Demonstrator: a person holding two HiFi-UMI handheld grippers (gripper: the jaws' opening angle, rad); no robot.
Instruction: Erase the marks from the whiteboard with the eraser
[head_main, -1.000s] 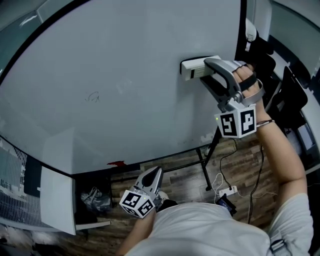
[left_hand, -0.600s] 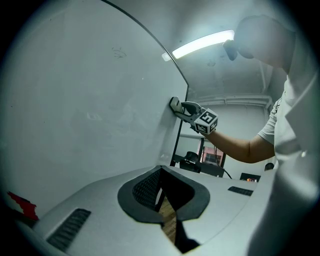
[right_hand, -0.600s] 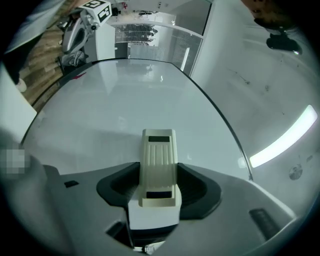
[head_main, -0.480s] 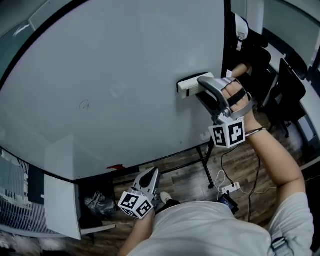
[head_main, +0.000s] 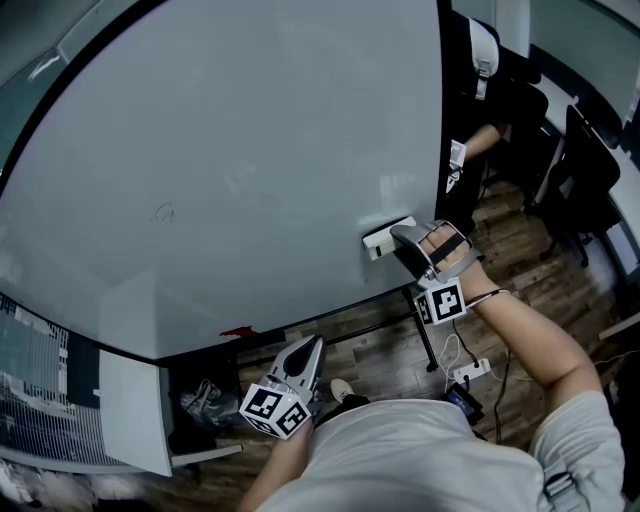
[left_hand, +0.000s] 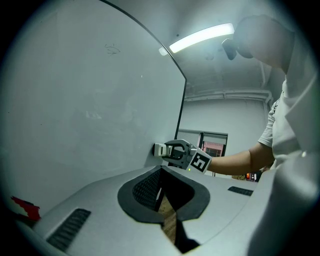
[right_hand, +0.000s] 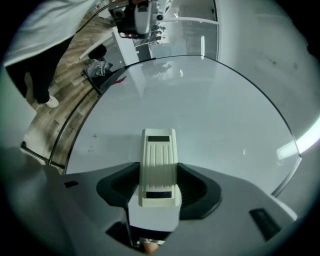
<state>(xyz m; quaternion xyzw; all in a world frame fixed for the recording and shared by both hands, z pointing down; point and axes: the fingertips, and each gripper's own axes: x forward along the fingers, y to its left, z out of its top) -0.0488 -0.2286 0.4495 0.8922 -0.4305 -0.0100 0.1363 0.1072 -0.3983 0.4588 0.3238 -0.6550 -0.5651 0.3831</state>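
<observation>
Whiteboard (head_main: 250, 120) beneath ribbed cream eraser (right_hand: 159, 165)

I'm at work in an office room.
A big framed whiteboard (head_main: 250, 150) on a stand fills my view, black office chairs (head_main: 585, 180) sit just beside it, a power strip (head_main: 470, 372) lies on the wood-plank floor (head_main: 520, 260), and a strip light (left_hand: 200, 37) glows overhead.

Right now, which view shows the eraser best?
Right gripper view: the eraser fills the centre, gripped between the right gripper's jaws, ribbed back visible, against the whiteboard. Head view shows it small, partly behind the gripper. Left gripper view shows only a distant end.
</observation>
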